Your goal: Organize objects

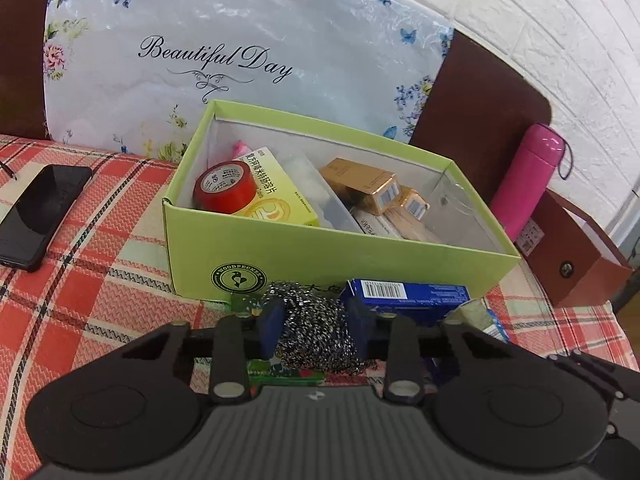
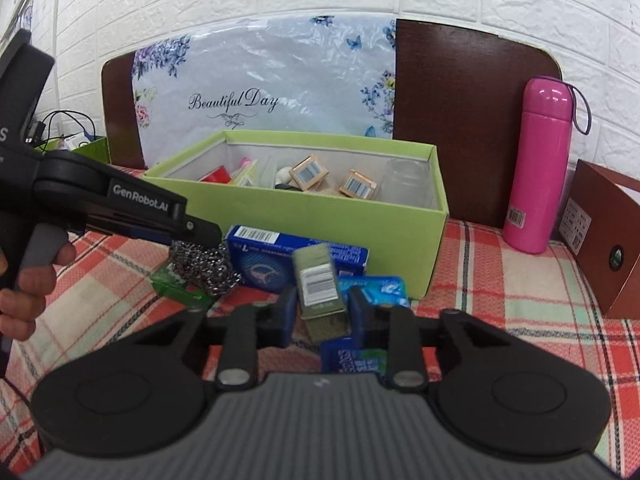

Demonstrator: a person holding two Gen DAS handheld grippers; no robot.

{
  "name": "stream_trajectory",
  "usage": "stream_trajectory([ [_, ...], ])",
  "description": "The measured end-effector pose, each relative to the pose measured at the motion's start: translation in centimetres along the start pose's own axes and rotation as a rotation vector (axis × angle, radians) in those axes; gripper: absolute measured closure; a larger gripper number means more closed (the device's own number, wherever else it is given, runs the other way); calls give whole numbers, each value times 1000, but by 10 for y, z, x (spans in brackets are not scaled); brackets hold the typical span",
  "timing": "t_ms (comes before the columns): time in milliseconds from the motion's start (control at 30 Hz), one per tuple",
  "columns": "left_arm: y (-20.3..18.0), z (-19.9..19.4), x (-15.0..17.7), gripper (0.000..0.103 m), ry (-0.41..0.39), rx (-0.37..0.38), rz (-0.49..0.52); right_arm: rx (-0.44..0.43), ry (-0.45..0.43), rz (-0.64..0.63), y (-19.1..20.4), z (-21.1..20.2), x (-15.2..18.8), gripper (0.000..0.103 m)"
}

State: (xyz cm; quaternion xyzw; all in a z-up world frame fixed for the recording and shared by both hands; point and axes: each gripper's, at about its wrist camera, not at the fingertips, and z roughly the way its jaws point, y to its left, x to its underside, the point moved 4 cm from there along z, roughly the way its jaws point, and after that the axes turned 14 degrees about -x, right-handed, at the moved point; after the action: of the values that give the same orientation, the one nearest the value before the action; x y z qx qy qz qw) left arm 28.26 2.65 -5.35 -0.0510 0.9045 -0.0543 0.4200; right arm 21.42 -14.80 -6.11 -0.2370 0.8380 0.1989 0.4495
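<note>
Nearest the right wrist camera, the right tool is clenched on a small olive packet above blue packets. Just left, the left tool squeezes a steel scourer lying on the plaid cloth. Beyond stands the green box, holding red tape and gold cartons. Far right stands a pink flask.

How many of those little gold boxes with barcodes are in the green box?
2: one gold box near the middle of the green box, another just to its right. More may be hidden underneath.
</note>
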Motion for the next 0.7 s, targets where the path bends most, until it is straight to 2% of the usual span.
stream_trajectory([
  [400, 4, -30, 40, 92, 33, 56, 33, -39, 11, 26, 20, -12, 19, 81],
  [700, 13, -54, 87, 92, 83, 70, 65, -67, 48, 58, 35, -44, 54, 81],
])
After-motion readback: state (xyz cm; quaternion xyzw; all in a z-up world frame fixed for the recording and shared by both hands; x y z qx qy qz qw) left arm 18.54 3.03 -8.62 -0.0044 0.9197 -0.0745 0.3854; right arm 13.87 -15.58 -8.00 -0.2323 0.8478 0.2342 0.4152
